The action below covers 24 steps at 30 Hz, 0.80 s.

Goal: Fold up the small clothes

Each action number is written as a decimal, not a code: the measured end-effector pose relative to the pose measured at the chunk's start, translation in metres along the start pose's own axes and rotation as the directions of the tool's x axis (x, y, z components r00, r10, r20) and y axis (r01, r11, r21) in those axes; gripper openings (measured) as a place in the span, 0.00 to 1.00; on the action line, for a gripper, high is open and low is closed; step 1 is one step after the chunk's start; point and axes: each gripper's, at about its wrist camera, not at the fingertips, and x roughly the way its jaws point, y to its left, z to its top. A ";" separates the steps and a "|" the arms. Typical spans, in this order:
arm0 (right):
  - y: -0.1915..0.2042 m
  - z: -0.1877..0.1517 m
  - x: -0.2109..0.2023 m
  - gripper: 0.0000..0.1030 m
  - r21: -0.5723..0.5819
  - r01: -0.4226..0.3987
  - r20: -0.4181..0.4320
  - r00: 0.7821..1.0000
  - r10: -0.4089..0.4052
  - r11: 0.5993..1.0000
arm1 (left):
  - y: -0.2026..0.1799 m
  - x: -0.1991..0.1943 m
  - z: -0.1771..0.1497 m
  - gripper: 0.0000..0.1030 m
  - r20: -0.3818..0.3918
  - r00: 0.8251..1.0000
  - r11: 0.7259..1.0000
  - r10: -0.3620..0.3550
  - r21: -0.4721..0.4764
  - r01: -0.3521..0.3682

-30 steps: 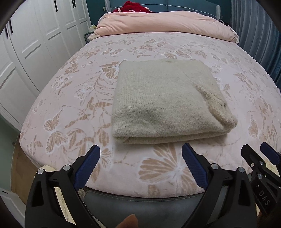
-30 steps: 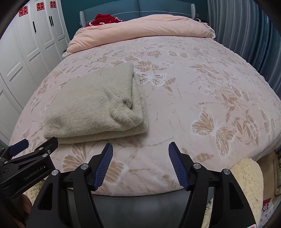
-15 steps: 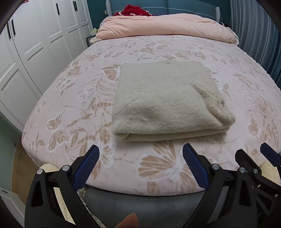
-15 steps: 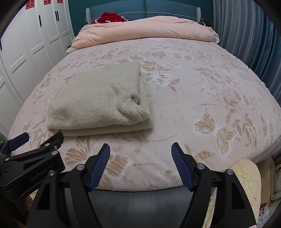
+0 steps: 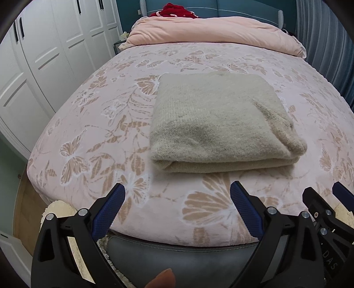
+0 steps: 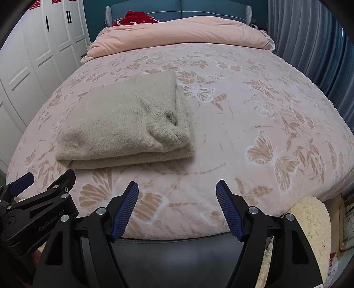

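Observation:
A beige knitted sweater (image 5: 219, 124) lies folded into a neat rectangle on the pink butterfly bedspread (image 5: 99, 124). It also shows in the right wrist view (image 6: 126, 121), left of centre. My left gripper (image 5: 177, 192) is open and empty, held back over the bed's foot edge, short of the sweater. My right gripper (image 6: 177, 188) is open and empty, also at the foot edge, to the right of the sweater. Each gripper shows at the edge of the other's view: the right one (image 5: 325, 199), the left one (image 6: 46, 179).
A folded pink duvet (image 5: 212, 31) and a red item (image 5: 177, 8) lie at the headboard. White wardrobes (image 5: 44, 55) stand on the left, a blue curtain (image 6: 309, 44) on the right. A cream fluffy rug (image 6: 309, 221) lies on the floor by the bed.
Both grippers have drawn back and risen slightly from the bed; the sweater lies unmoved and both grippers stay open.

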 end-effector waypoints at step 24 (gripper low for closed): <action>0.002 -0.003 0.005 0.68 -0.004 0.006 -0.009 1.000 -0.006 1.000 | -0.001 0.005 -0.004 0.95 -0.013 1.000 1.000 0.004 -0.017 -0.005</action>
